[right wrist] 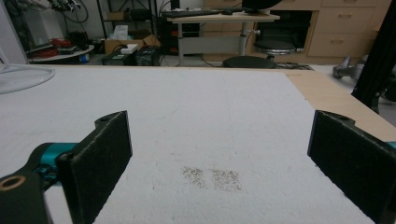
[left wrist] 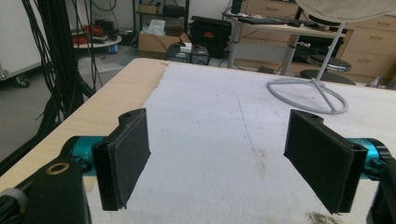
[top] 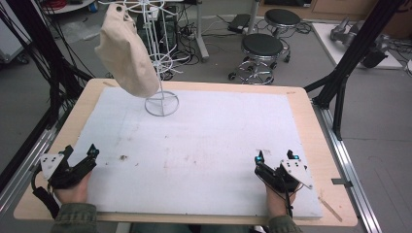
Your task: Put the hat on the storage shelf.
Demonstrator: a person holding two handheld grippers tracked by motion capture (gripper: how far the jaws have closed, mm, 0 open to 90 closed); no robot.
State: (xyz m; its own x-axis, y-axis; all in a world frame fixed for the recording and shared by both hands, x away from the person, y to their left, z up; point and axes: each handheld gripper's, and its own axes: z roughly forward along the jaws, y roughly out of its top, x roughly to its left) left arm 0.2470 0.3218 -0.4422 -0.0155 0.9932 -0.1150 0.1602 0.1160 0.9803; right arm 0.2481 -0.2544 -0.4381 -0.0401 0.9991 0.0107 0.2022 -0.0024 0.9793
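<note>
A beige cap (top: 126, 51) hangs on a white wire stand (top: 162, 103) at the back left of the white mat (top: 204, 141). The stand's ring base (left wrist: 308, 95) and the cap's rim (left wrist: 345, 9) also appear in the left gripper view. My left gripper (top: 80, 151) rests near the mat's front left edge, jaws wide apart with nothing between them (left wrist: 224, 154). My right gripper (top: 275, 156) rests at the front right, also open and empty (right wrist: 219, 154). Both are far from the stand.
The mat lies on a wooden table (top: 311, 111). Dark stains (right wrist: 212, 177) mark the mat ahead of the right gripper. Two black stools (top: 262, 48) stand beyond the table, and black frame posts (top: 354, 53) rise at the right.
</note>
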